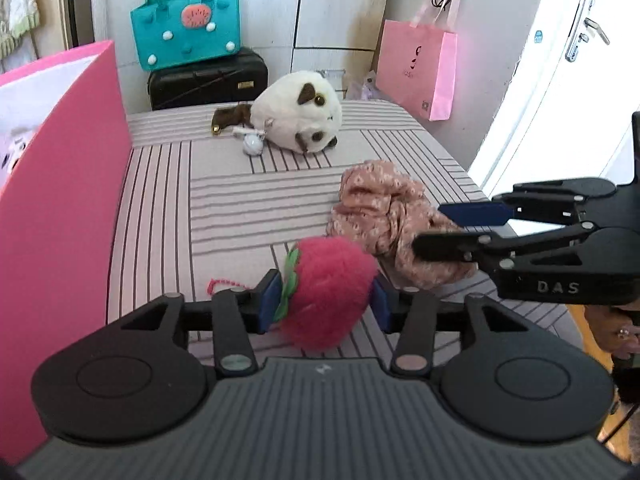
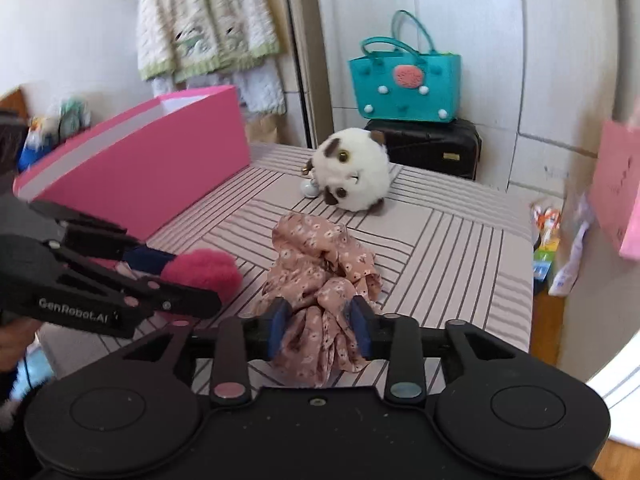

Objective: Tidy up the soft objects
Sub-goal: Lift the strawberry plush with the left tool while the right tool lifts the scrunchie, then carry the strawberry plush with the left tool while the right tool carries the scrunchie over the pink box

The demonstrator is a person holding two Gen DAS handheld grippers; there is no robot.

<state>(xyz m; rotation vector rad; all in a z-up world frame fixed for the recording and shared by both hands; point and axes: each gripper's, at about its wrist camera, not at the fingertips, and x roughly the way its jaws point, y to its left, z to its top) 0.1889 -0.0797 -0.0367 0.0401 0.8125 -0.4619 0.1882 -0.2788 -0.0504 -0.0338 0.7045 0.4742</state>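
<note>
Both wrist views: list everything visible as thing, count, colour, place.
Strawberry plush: one, red, between left jaws.
Floral cloth: one, pink, near edge, between right jaws.
Cat plush: one, white-brown, far end.
Striped surface: one, pinkish-grey.
Box: one, pink, left side.
Felt bag: one, teal, on case.
Case: one, black, behind.
Paper bag: one, pink, hanging.
Left hand-held gripper: black.
Right hand-held gripper: black.

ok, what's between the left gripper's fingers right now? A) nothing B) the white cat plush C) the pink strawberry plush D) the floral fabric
C: in the left wrist view the fluffy pink strawberry plush sits between the left gripper's blue pads, while the floral fabric lies at the right gripper.
</note>
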